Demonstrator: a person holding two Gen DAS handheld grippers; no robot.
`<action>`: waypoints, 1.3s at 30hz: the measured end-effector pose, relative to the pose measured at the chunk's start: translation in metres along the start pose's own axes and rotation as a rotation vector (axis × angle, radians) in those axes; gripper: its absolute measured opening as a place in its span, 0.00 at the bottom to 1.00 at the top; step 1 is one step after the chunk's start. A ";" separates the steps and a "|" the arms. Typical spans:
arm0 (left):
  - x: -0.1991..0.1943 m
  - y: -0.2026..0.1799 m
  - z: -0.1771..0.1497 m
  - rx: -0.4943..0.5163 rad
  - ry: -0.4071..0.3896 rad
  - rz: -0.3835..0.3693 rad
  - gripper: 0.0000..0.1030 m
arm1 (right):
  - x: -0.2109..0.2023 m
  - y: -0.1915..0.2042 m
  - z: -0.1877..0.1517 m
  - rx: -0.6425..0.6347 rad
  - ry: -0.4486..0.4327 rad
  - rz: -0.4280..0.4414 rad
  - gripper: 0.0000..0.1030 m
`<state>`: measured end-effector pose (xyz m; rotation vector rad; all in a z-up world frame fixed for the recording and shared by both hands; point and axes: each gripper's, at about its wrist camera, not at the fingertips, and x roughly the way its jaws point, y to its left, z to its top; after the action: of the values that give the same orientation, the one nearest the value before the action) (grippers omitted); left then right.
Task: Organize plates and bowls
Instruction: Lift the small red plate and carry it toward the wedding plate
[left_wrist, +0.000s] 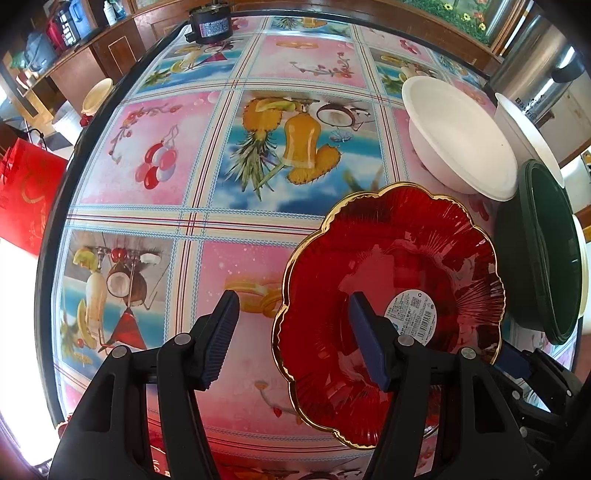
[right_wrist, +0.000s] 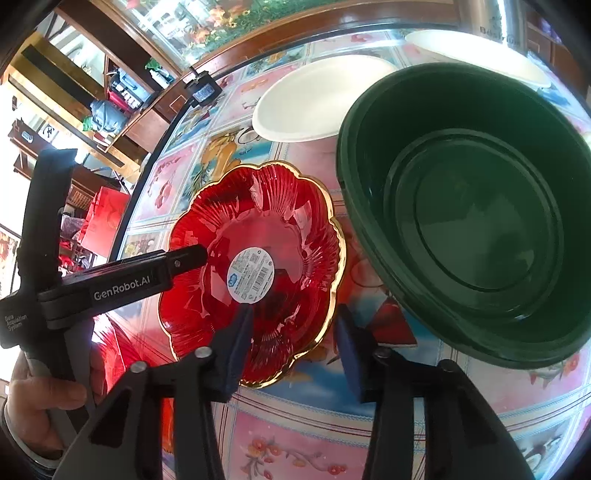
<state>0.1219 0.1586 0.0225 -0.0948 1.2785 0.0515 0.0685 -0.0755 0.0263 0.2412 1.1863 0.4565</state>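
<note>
A red scalloped glass plate (left_wrist: 391, 295) with a gold rim and a round white sticker lies on the fruit-patterned table; it also shows in the right wrist view (right_wrist: 258, 258). My left gripper (left_wrist: 291, 332) is open, its jaws standing either side of the plate's left rim. My right gripper (right_wrist: 291, 347) is open, its jaws either side of the plate's near right rim. A dark green bowl stack (right_wrist: 472, 214) sits right of the plate, also seen in the left wrist view (left_wrist: 539, 251). Two white bowls (left_wrist: 458, 136) (right_wrist: 317, 99) stand behind.
The round table's dark edge (left_wrist: 48, 258) runs along the left. A black device (left_wrist: 210, 24) sits at the far edge. A red bag (left_wrist: 26, 192) and wooden shelves lie beyond the table. A steel container (left_wrist: 535, 66) stands at far right.
</note>
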 end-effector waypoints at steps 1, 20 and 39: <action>0.000 0.000 0.000 0.002 0.001 0.002 0.60 | 0.000 -0.001 0.000 0.006 -0.001 0.003 0.39; 0.003 -0.010 -0.001 0.036 -0.011 -0.005 0.45 | 0.001 -0.009 -0.003 0.045 0.022 0.019 0.12; -0.017 -0.001 -0.010 0.008 -0.069 -0.001 0.29 | -0.004 0.001 0.002 -0.010 0.000 -0.025 0.11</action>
<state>0.1076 0.1568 0.0361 -0.0857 1.2096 0.0486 0.0694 -0.0763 0.0305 0.2173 1.1861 0.4401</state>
